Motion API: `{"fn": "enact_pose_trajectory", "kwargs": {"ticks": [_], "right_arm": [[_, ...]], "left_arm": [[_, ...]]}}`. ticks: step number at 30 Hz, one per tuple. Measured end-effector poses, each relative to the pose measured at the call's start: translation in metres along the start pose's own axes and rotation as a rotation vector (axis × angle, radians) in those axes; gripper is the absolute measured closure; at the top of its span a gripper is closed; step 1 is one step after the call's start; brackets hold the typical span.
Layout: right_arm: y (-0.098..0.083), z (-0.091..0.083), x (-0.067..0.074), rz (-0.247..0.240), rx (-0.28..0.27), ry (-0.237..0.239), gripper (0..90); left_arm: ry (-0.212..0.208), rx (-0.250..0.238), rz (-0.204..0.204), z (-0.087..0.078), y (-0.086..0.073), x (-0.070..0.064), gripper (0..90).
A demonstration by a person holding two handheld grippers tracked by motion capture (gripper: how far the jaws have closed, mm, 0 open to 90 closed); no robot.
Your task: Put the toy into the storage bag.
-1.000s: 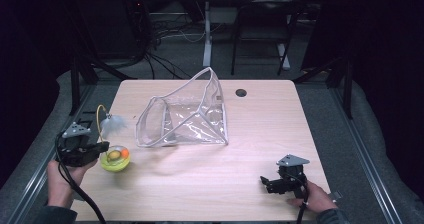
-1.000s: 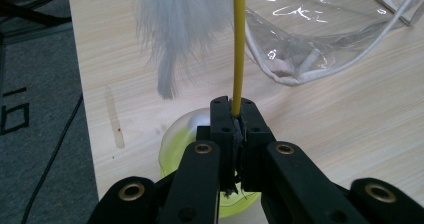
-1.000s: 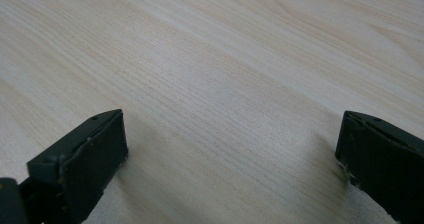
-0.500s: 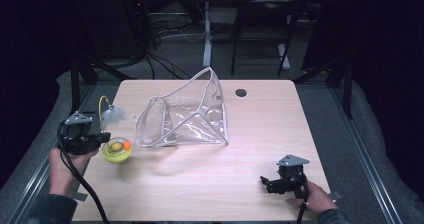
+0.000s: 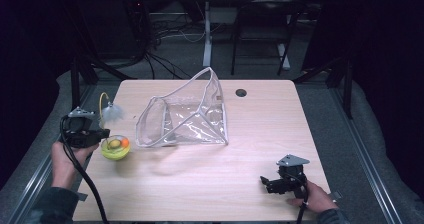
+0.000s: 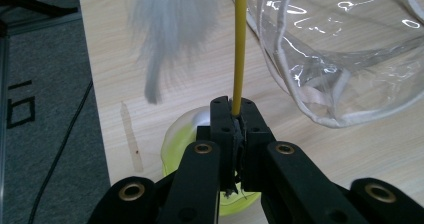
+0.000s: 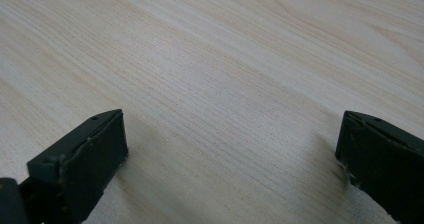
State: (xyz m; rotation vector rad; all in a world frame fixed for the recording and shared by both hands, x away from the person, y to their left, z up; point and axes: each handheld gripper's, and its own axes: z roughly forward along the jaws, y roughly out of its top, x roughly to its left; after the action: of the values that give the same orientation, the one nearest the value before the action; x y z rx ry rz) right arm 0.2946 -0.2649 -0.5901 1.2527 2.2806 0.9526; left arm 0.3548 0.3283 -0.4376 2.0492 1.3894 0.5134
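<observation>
Right now you are holding the left gripper (image 5: 100,134) at the left edge of the table (image 5: 260,184), well to the left of the clear plastic pouch (image 5: 187,116), and its jaws are pressing tight together on the thin yellow stem (image 6: 239,49) of a cat toy. In the left gripper view the stem is running straight up from between the jaw tips, and the grey feather tuft (image 6: 167,29) is hanging just to the left of it, blurred. In the high view the stem (image 5: 102,101) is arching up from the gripper, with the tuft (image 5: 114,112) at its end on the side toward the pouch. The toy's yellow-green ball base (image 5: 115,148) is sitting just beside the gripper, between it and the pouch's open mouth, close to the pouch but apart from it; something orange and something darker are showing inside the ball, too small to tell what. The pouch is lying on its side near the middle of the table, its white-edged mouth facing the toy. You are resting the right gripper (image 5: 272,183) well apart from the pouch, toward the near right corner; its jaws are standing wide apart with bare wood between them.
</observation>
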Motion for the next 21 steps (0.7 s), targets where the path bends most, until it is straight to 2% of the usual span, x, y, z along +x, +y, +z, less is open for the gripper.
{"fn": "enact_pose_trajectory", "kwargs": {"ticks": [11, 21], "right_arm": [[0.000, 0.000, 0.000, 0.000, 0.000, 0.000, 0.0], [0.000, 0.000, 0.000, 0.000, 0.000, -0.001, 0.0]], "left_arm": [[0.020, 0.026, 0.004, 0.009, 0.025, 0.008, 88.0], [0.030, 0.022, -0.001, 0.010, 0.045, 0.013, 87.9]]}}
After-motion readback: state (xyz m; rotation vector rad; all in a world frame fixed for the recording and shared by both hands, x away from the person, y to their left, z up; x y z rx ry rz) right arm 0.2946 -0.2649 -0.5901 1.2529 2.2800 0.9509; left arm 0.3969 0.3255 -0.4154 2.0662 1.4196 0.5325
